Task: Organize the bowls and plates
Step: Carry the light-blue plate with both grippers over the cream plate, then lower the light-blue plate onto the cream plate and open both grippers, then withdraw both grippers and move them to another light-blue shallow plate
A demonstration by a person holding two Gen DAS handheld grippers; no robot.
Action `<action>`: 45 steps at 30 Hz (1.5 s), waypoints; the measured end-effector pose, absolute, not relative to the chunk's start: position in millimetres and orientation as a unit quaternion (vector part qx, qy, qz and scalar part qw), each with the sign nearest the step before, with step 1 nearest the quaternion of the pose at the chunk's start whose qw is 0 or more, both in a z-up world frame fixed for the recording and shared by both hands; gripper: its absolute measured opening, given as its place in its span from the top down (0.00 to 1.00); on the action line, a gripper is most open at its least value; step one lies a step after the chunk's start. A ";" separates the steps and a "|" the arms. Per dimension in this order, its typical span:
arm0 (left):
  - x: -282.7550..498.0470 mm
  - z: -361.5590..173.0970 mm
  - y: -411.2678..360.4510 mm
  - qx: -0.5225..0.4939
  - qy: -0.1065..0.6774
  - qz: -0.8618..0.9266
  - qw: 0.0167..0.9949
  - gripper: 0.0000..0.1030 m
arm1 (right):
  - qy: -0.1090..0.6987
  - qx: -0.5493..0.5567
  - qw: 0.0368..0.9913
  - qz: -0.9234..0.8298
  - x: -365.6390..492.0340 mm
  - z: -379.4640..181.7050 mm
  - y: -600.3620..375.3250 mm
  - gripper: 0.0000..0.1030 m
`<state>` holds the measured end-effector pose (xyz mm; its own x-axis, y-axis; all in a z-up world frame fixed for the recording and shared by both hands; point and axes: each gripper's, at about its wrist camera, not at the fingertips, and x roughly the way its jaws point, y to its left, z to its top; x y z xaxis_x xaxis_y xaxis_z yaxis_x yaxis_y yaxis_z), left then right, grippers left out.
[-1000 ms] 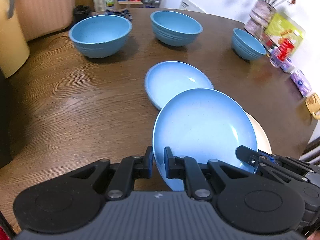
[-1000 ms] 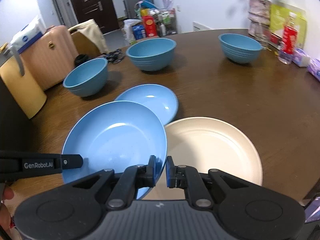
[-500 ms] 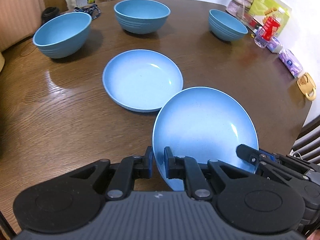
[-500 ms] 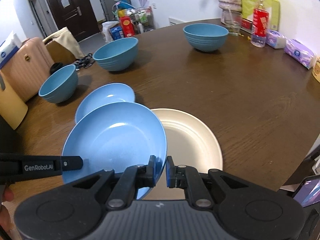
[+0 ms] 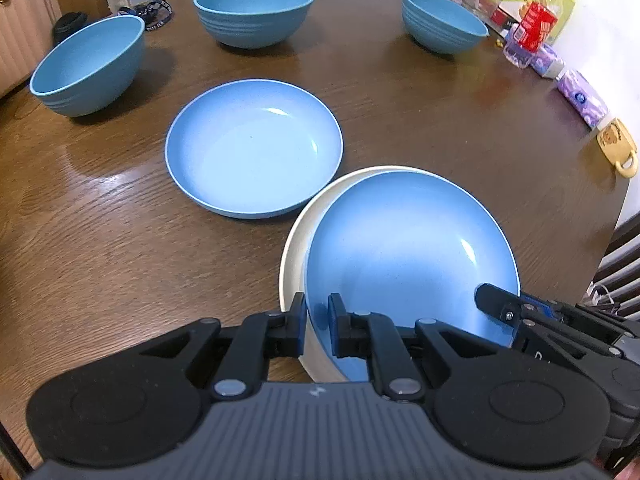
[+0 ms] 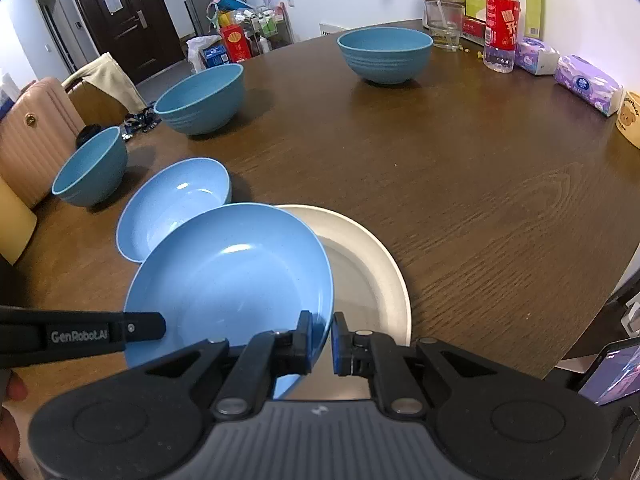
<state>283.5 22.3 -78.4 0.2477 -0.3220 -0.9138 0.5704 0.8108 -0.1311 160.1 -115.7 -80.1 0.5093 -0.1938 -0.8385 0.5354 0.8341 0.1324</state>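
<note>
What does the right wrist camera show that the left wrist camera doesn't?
Only the right wrist view shows the dark door and clear glass. Only the left wrist view shows the whole free blue plate. Both show the held blue plate over the cream plate, each gripper clamping its rim, and three blue bowls.

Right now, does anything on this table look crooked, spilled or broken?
Nothing is spilled or visibly broken. Only the blue plate sits askew: both grippers, left and right, pinch its near rim, and it overlaps the cream plate off-centre, toward that plate's left side. The other blue plate lies flat.
</note>
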 end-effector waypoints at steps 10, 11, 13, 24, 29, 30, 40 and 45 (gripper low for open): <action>282.7 -90.6 6.3 0.139 0.545 -0.293 0.773 0.89 | 0.455 0.192 0.842 -0.219 160.2 -92.0 -124.7 0.91; 282.1 -92.2 5.1 0.143 0.545 -0.293 0.772 0.89 | 0.456 0.193 0.840 -0.220 160.3 -93.7 -125.3 0.91; 281.2 -95.5 2.0 0.150 0.547 -0.293 0.770 0.89 | 0.459 0.192 0.839 -0.220 160.8 -96.8 -126.1 0.91; 275.0 -106.1 -10.0 0.177 0.538 -0.291 0.771 0.88 | 0.462 0.184 0.838 -0.223 162.6 -106.9 -127.9 0.91; 272.8 -107.7 -11.5 0.178 0.537 -0.289 0.772 0.87 | 0.461 0.184 0.840 -0.221 162.4 -107.5 -129.3 0.91; 272.3 -107.9 -11.4 0.179 0.537 -0.289 0.772 0.87 | 0.461 0.184 0.839 -0.221 162.1 -107.5 -129.5 0.91; 273.3 -102.0 -3.2 0.165 0.534 -0.291 0.777 0.69 | 0.455 0.193 0.840 -0.224 157.7 -101.4 -131.3 0.86; 271.7 -89.4 6.0 0.149 0.518 -0.295 0.789 0.56 | 0.449 0.199 0.840 -0.231 152.0 -95.8 -132.8 0.68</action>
